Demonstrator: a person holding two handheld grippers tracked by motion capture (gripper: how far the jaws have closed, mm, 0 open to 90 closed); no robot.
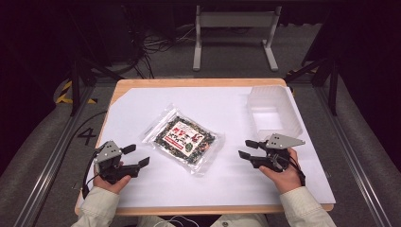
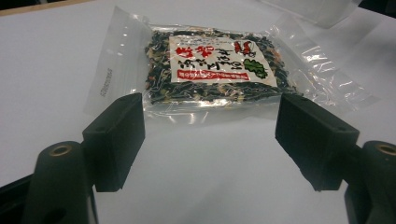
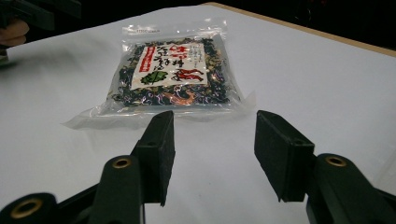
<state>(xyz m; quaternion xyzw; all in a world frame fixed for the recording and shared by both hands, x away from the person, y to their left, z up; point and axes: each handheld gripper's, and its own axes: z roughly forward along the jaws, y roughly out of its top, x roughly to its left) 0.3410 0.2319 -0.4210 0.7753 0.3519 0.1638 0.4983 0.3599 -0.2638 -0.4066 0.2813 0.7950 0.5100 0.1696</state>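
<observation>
A clear plastic bag of dark dried food with a white and red label lies flat on the white sheet, mid-table. It also lies ahead of the jaws in the left gripper view and in the right gripper view. My left gripper rests at the front left, open, pointing at the bag with nothing between its jaws. At the front right my right gripper is open and empty too, aimed at the bag from the other side. Neither touches the bag.
A translucent plastic tub, empty, stands at the back right of the white sheet. The wooden table edge frames the sheet. A white stand and cables sit on the floor beyond.
</observation>
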